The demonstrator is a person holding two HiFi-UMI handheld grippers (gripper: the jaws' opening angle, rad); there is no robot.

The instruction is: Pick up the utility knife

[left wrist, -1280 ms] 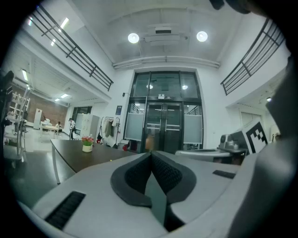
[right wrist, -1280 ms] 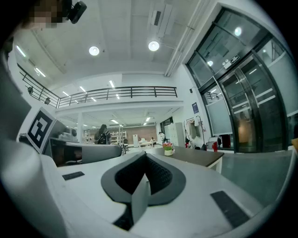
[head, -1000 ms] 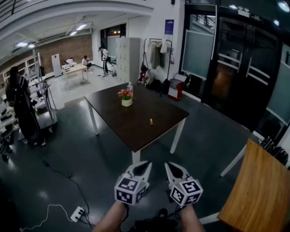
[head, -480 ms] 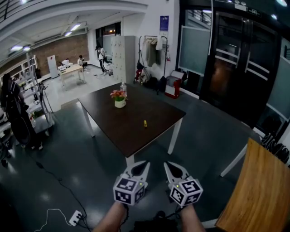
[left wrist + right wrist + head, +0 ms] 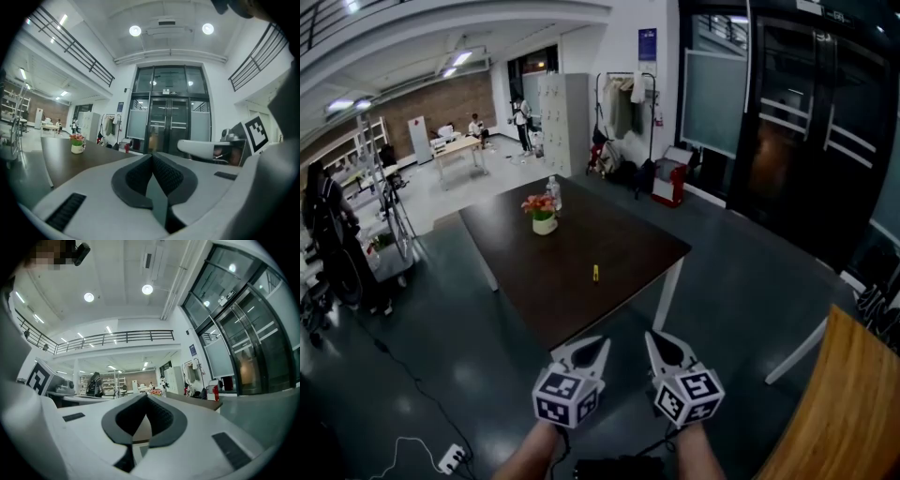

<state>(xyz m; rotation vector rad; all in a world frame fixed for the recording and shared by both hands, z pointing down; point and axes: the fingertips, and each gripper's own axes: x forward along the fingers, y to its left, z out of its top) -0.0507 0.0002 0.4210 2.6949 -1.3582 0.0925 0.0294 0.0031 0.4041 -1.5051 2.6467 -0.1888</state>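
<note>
Utility knife (image 5: 595, 273): small, yellow, lying on the dark tabletop (image 5: 628, 234) near its middle. It sits at 12 o'clock from both grippers, well apart from them. Flower pot (image 5: 544, 221) at 11 o'clock of the knife. Left hand-held gripper (image 5: 602, 343): jaws together, nothing between. Right hand-held gripper (image 5: 652, 337): jaws together, empty.

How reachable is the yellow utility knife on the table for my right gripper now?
Probably not yet. The right gripper hangs short of the table, and the utility knife lies well in from its near corner. Nothing blocks the way.
</note>
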